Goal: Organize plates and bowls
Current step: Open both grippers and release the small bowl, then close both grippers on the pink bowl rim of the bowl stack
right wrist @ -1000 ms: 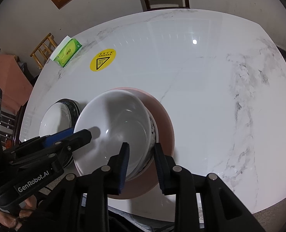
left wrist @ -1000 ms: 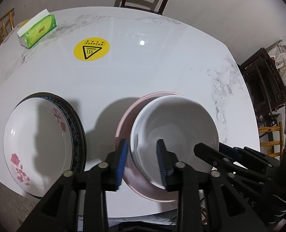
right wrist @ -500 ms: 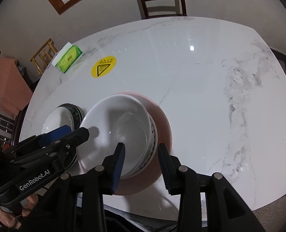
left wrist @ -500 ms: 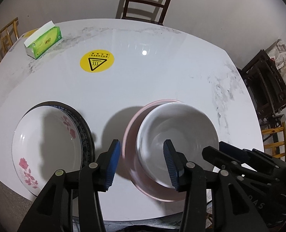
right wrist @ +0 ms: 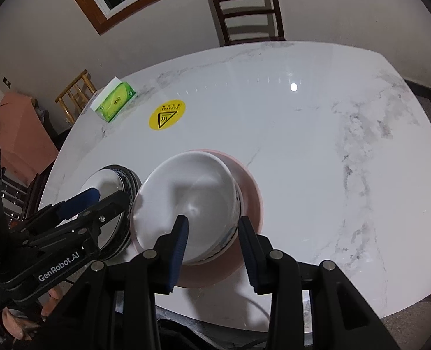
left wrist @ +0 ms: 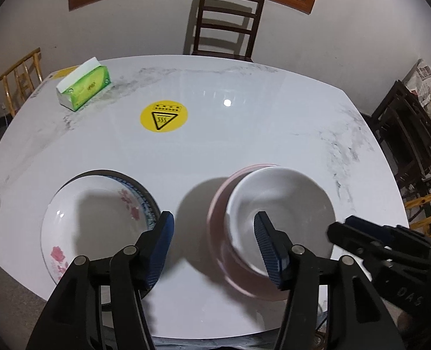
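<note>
- While the white bowl point(left wrist: 279, 213) sits nested in the pink plate point(left wrist: 215, 227) near the front edge of the desk point(left wrist: 244, 134), the left gripper point(left wrist: 214, 245) hangs above with its jaws opening; its right pad shows over the bowl's interior and no pad presses on the rim.
- Right gripper point(right wrist: 212, 239): released, jaws straddling the near rim of the same bowl without clamping it.
- Second stack, at left: a floral plate point(left wrist: 98, 227) lies on a dark-rimmed plate point(left wrist: 149, 201), also close to the front edge.
- Progress, as judged: two stacks are formed, and no loose dishes remain in view; merging the stacks may be all that is left.
- Open room: the desk's middle and far side are bare except for a yellow warning sticker point(left wrist: 163, 115) and a green tissue box point(left wrist: 84, 87) at the far left; both stacks lie near the front edge, so moves toward the middle seem safest.
</note>
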Action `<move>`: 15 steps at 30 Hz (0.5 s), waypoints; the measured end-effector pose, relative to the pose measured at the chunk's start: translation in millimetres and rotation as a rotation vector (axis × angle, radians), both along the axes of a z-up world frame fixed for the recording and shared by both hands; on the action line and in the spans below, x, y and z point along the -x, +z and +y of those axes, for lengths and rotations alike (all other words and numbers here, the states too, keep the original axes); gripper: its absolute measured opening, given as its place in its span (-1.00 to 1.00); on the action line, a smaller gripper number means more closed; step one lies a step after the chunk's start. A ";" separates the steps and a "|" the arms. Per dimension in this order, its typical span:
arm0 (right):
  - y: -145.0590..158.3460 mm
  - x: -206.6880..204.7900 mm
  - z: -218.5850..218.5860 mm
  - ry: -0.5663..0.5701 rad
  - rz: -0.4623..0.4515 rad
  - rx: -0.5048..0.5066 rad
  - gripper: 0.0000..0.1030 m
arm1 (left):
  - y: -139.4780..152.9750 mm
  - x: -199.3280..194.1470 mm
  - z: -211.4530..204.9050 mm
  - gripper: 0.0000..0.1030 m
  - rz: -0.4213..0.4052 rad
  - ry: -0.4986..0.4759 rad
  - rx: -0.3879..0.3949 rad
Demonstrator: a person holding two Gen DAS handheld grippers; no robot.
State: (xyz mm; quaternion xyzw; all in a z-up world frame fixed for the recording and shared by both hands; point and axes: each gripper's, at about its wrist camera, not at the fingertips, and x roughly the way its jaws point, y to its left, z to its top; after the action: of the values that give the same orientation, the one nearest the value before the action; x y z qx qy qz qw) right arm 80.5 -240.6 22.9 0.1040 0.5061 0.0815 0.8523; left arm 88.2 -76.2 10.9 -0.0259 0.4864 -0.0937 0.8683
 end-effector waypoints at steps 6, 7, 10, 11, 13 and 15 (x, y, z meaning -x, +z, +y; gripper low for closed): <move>-1.4 6.6 -3.1 -0.019 -0.009 -0.011 -0.20 | 1.6 8.0 8.0 0.07 -0.032 0.016 -0.024; -1.9 7.5 -3.9 -0.023 -0.008 -0.014 -0.20 | 1.8 8.9 8.9 0.08 -0.036 0.020 -0.029; -2.7 9.1 -6.1 -0.035 -0.006 -0.010 -0.20 | 2.1 12.7 12.6 0.11 -0.044 0.028 -0.029; -3.2 10.0 -7.1 -0.037 -0.005 -0.011 -0.19 | 2.1 14.4 13.0 0.11 -0.047 0.027 -0.031; -3.5 11.4 -9.8 -0.046 -0.003 -0.015 -0.19 | 1.8 16.3 14.0 0.12 -0.049 0.025 -0.037; -4.0 12.1 -11.2 -0.053 -0.001 -0.016 -0.19 | 1.3 18.2 15.5 0.13 -0.051 0.027 -0.043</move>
State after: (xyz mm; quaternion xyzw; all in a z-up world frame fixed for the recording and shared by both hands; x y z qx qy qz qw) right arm 68.4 -251.8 18.8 0.1239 0.5020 0.0629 0.8537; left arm 70.0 -60.7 12.2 -0.0114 0.4654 -0.0721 0.8821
